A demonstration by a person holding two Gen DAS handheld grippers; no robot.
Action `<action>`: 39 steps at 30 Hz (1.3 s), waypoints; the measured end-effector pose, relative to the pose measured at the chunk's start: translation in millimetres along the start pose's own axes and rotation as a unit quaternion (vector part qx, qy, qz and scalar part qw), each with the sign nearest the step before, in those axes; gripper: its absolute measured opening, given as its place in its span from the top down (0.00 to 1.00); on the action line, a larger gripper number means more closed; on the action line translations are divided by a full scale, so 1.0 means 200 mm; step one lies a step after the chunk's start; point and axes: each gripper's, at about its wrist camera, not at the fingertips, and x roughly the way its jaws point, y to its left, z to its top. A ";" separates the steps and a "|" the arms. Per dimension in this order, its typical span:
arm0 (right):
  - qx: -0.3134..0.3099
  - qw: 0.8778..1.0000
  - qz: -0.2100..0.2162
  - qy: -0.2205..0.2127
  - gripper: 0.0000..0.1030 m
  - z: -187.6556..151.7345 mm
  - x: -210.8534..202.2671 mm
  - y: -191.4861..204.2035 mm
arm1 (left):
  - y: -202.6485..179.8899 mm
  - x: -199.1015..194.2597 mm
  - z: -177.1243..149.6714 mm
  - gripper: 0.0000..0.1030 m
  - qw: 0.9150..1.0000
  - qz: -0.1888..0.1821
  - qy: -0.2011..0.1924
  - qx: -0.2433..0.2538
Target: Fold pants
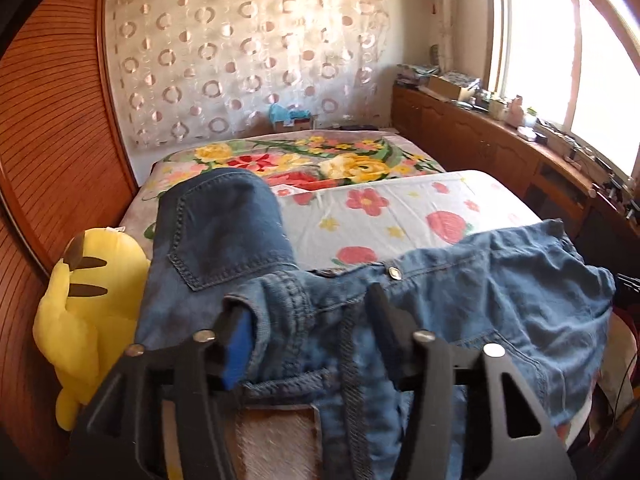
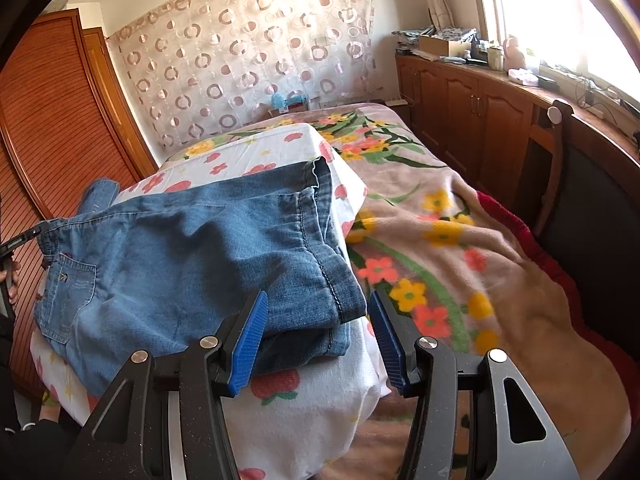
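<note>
The blue denim pants (image 2: 192,248) lie folded across a white cushion printed with red flowers and strawberries (image 2: 304,420), which sits on top of the bed; in the right wrist view they fill the middle left of the frame, with the two hemmed leg ends stacked at centre and a back pocket (image 2: 70,296) showing at the left edge. In the left wrist view the pants (image 1: 460,312) spread across the lower half of the frame, the waistband with its metal button (image 1: 395,272) near centre and one part with a stitched pocket humped upward at centre left. The left gripper (image 1: 308,336) sits at the waist end with its fingers spread wide, denim bunched in the gap between them and draped over the left blue pad (image 1: 236,356); the cloth lies against that pad but the fingers are not pressed together on it. The right gripper (image 2: 316,340) hovers at the leg ends with its fingers (image 2: 250,340) spread apart, the folded hems lying between and just ahead of them, apparently not pinched. Under the cushion the bed carries a flowered blanket (image 2: 440,240) running to the right and upper middle of the frame. A yellow plush toy (image 1: 88,320) leans at the lower left of the left wrist view, beside a wooden slatted wardrobe (image 1: 52,128). A sheer curtain with circles (image 1: 248,52) covers the far wall, and a wooden cabinet (image 2: 472,112) with clutter on it runs below the bright window (image 1: 560,48) at upper right.
</note>
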 end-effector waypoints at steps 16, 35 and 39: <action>0.004 1.000 -0.012 0.018 0.47 0.03 0.06 -0.02 | -0.07 -0.12 -0.23 0.23 1.000 -0.015 -0.010 -0.022; -0.073 0.996 0.038 -0.032 0.95 0.21 -0.04 0.18 | -0.29 -0.19 -0.28 0.23 0.999 -0.039 -0.033 -0.017; -0.102 0.990 0.076 -0.052 0.95 0.28 -0.10 0.33 | -0.32 -0.20 -0.28 0.23 0.998 -0.039 -0.036 -0.015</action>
